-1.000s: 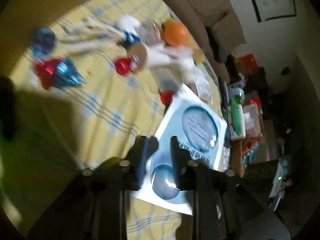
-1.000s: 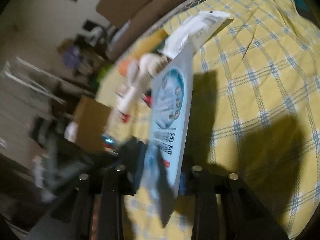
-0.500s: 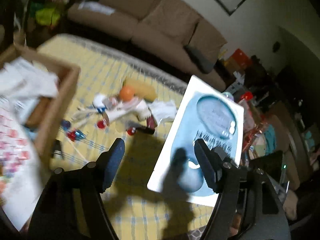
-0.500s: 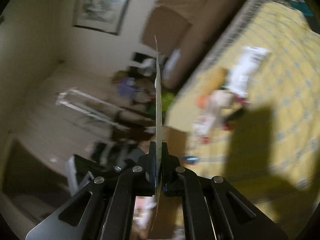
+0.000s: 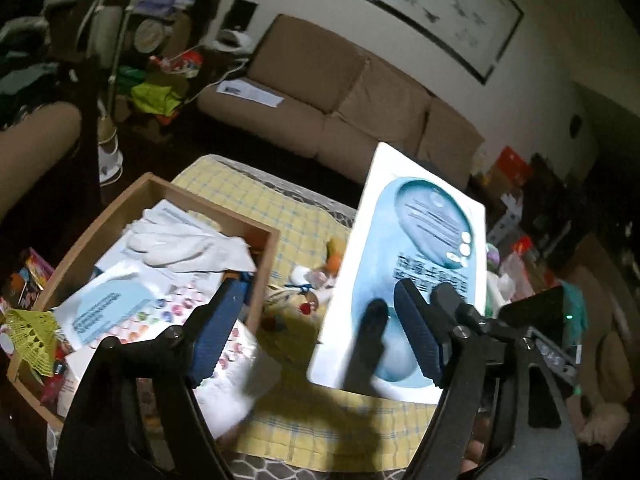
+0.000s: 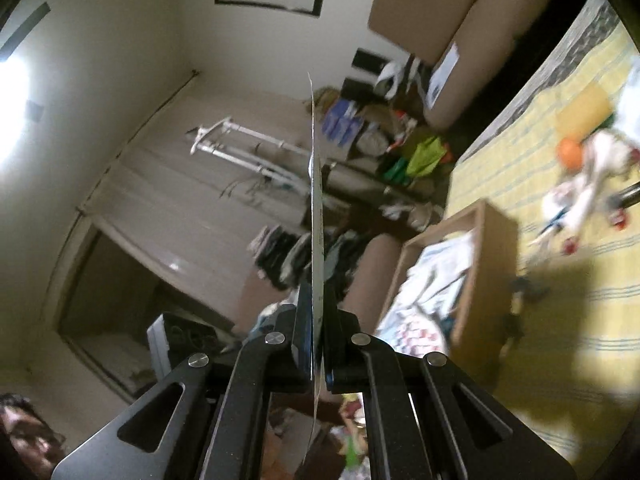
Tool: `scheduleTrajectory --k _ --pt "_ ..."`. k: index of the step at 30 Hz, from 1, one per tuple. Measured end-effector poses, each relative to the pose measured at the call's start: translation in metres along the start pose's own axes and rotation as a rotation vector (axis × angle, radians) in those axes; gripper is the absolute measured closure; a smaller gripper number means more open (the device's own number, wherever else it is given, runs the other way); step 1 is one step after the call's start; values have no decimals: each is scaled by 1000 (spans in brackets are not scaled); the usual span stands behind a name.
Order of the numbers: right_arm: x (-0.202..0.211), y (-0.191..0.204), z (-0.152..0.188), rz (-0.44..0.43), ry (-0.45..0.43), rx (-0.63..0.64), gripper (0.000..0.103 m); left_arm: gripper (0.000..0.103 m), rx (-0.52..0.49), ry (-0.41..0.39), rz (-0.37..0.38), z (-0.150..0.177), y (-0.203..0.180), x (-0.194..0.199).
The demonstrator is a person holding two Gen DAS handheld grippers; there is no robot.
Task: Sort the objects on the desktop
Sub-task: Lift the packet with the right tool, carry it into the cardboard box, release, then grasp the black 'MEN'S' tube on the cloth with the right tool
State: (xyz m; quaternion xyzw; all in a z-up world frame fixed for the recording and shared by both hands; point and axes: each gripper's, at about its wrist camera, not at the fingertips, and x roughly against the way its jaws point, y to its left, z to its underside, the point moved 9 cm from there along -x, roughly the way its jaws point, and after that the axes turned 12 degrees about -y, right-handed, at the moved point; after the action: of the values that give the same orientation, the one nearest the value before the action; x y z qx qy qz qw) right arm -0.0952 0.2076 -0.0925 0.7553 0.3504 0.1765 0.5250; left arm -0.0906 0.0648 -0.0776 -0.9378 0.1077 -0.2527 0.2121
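Note:
My right gripper (image 6: 316,344) is shut on a flat white and teal packet (image 6: 316,216), seen edge-on and held upright in the air. In the left wrist view the same packet (image 5: 416,256) hangs above the yellow checked cloth (image 5: 296,216), to the right of the wooden box (image 5: 262,276). My left gripper (image 5: 316,332) is open and empty, above the box's right wall. The box holds white gloves (image 5: 180,240), a similar packet (image 5: 108,308) and sticker sheets. Small toys, among them an orange ball (image 6: 572,152), lie on the cloth beyond.
A brown sofa (image 5: 340,92) stands behind the table. Cluttered shelves and bags (image 5: 160,80) fill the left side, boxes (image 5: 516,168) the right. A yellow shuttlecock (image 5: 32,332) sits at the box's left corner. The box also shows in the right wrist view (image 6: 496,248).
The right gripper lifted the packet off the cloth and turned it upright. The left gripper opened, rose and drew back, bringing the box into view.

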Motion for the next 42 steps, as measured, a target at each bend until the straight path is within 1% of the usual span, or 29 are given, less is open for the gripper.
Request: scheduleTrajectory --k 4,8,14,16,18,21,22,23,24,25,26,28,30,32,33,35,37,39,40,41,42 --pt "-33 -14 19 13 64 -11 99 31 -10 -11 -61 -8 23 7" --pt "-59 -26 33 12 108 -36 99 31 12 -25 -85 -12 41 9" --pt "-83 -31 47 15 144 -49 98 31 37 -30 -119 -15 64 9" --pt "-90 -33 51 37 148 -44 97 31 38 -29 -124 -15 68 11" --pt "-99 -39 57 81 151 -38 96 31 40 -30 -134 -15 73 11" --pt "-112 -49 70 186 191 33 90 31 38 -26 -149 -15 79 9" --pt "-114 -57 73 252 205 65 87 31 41 -26 -152 -15 81 9" --pt "-114 -63 74 307 213 83 73 31 45 -24 -154 -14 82 8" --pt "-112 -67 73 334 209 89 62 31 51 -18 -152 -13 83 7" --pt "-107 -70 68 354 188 85 37 31 56 -11 -148 -11 83 5" --pt "-98 -71 58 352 147 72 29 31 60 -2 -146 -9 84 3" --pt "-80 -70 41 331 98 51 29 31 63 9 -155 -5 88 1" --pt "-57 -69 24 343 74 55 29 31 64 14 -173 -3 92 0" --pt "-26 -65 6 385 42 112 29 31 58 21 -189 -1 94 -3" --pt "-14 -64 -1 405 12 134 29 31 48 31 -196 2 94 -6" --pt "-2 -61 -11 449 -40 149 28 31 29 53 -201 7 92 -11" --pt "2 -65 -16 492 -55 163 29 31 14 69 -211 12 88 -16" --pt "12 -72 -28 578 -84 202 36 31 -15 83 -221 18 83 -20" --pt "20 -77 -33 625 -97 221 44 31 -33 94 -223 22 81 -23" --pt "31 -90 -40 700 -106 243 50 31 -56 108 -222 26 77 -26" --pt "41 -98 -44 746 -106 257 52 31 -72 125 -210 29 71 -30"
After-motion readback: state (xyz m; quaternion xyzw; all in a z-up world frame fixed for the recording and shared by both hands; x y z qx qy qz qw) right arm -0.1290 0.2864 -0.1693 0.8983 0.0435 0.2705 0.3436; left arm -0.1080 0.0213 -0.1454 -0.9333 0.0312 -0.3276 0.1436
